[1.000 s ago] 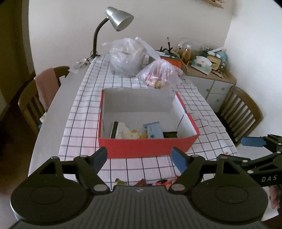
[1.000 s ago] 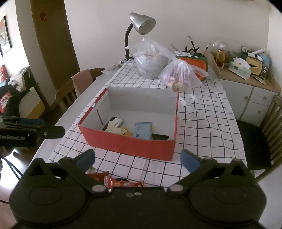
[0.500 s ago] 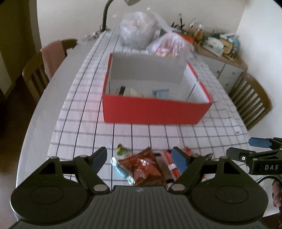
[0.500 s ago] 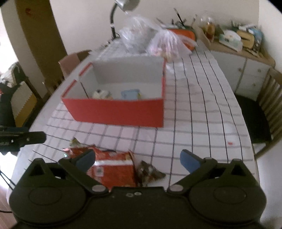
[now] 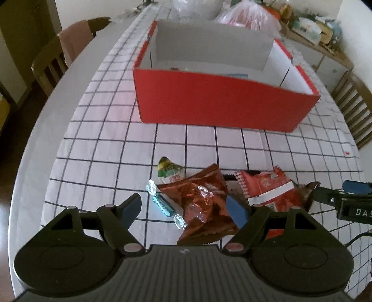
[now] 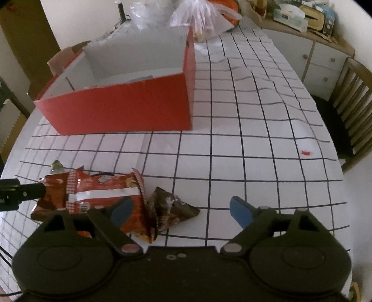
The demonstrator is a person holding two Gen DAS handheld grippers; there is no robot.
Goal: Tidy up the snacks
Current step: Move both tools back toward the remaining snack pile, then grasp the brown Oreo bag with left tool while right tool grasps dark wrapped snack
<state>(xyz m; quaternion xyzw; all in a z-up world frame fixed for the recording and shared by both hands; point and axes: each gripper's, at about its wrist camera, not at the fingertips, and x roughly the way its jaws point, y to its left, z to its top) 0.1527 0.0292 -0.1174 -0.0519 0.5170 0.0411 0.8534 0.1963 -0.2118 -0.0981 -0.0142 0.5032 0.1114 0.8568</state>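
I have both grippers low over a white tablecloth [image 5: 111, 130] with a thin black grid, which lies rippled toward the far right in the right wrist view. My left gripper [image 5: 183, 208] has its blue-tipped fingers spread wide and holding nothing; between them lies a crinkled, shiny copper-brown foil bag [image 5: 204, 202] with a clear-wrapped candy on top. Just left of it rests a small teal candy [image 5: 162, 204] with twisted clear ends, and behind that a rounded green-and-white wrapper [image 5: 168, 169].

My right gripper [image 6: 181, 210] is also spread wide and empty. Its left finger sits over a red packet [image 6: 104, 192] with a white stripe and serrated ends, and a dark, crumpled, roughly triangular wrapper [image 6: 172, 209] lies touching that packet, between the fingers but nearer the left one. The snacks form one overlapping cluster at the near edge of the cloth.

Beyond them, well apart, stands a red cardboard box [image 5: 220, 102] with white inner walls, open on top; I can see only slivers of what lies inside. Knotted clear plastic bags [image 6: 197, 16] crowd behind it.

Wooden chairs [image 6: 353, 102] flank the table, one on the left draped with pink cloth. Bare gridded cloth lies between snacks and box, and a small red speck [image 6: 306, 152] marks the broad open stretch to the right.
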